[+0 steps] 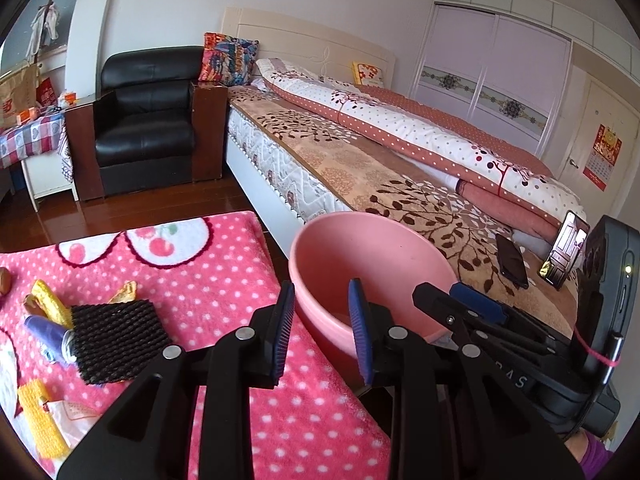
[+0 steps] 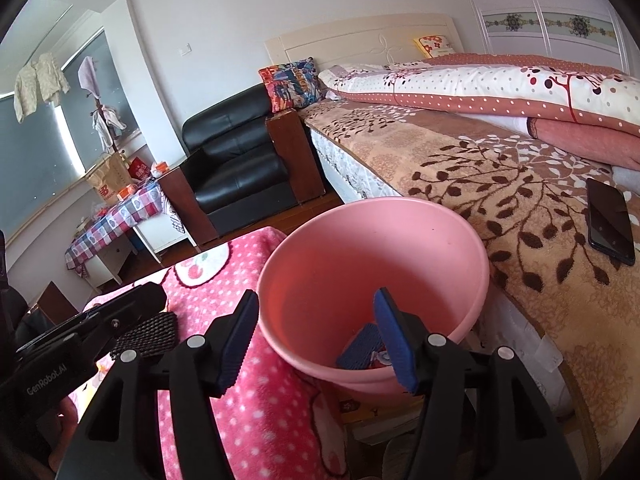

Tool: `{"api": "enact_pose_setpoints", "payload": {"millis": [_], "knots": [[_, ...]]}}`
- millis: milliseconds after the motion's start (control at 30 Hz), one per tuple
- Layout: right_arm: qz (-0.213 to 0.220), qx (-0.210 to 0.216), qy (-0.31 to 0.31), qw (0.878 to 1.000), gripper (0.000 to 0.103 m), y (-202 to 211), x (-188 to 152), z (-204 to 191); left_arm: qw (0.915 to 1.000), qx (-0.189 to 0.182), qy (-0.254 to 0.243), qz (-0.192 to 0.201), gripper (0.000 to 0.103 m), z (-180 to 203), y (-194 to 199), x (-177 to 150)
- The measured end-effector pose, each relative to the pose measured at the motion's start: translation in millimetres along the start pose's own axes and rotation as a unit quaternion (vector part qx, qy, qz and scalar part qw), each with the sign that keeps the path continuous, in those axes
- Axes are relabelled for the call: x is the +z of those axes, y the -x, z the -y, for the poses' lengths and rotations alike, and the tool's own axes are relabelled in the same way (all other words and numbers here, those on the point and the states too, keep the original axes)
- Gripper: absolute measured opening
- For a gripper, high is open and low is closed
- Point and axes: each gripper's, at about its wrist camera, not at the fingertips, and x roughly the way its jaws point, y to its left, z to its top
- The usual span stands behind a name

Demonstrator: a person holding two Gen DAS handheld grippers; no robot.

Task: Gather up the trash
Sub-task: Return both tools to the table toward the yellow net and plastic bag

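A pink plastic bin (image 1: 372, 264) (image 2: 372, 264) stands between a pink polka-dot blanket (image 1: 224, 280) (image 2: 248, 400) and the bed. A blue mesh scrap with a wrapper (image 2: 362, 350) lies at its bottom. On the blanket at left lie a black foam net (image 1: 116, 344) (image 2: 150, 334), yellow wrappers (image 1: 52, 304), a purple tube (image 1: 46, 336) and a yellow mesh piece (image 1: 40, 420). My left gripper (image 1: 322, 332) is open and empty over the bin's near rim. My right gripper (image 2: 316, 340) is open and empty above the bin; it also shows in the left wrist view (image 1: 456, 300).
The bed (image 1: 360, 168) (image 2: 520, 184) runs along the right with folded quilts and two phones (image 1: 512, 260) (image 1: 564, 248) (image 2: 610, 220). A black armchair (image 1: 148, 120) (image 2: 240, 160) stands at the back. A small table with a checked cloth (image 1: 28, 140) (image 2: 116, 216) holds boxes.
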Motion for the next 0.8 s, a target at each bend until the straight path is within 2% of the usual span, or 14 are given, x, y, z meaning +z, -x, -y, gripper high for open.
{"api": "enact_pose_setpoints", "payload": {"millis": [133,433,567,800], "knots": [[0.004,0.006,0.008,1.000,0.063,7,-4,-15,0.9999,0.009,0.010,0.000,0.028,-8,13,-2],[-0.002,0.047,0.035,0.998,0.067,17,-15,-50,0.9977,0.055,0.038,0.008,0.028,-42,58,-19],[-0.013,0.068,0.052,0.996,0.067,15,-25,-71,0.9921,0.107,0.065,0.015,0.034,-74,85,-34],[-0.038,0.102,0.078,0.991,0.067,8,-39,-102,0.9746,0.190,0.119,0.012,0.034,-136,128,-62]]}}
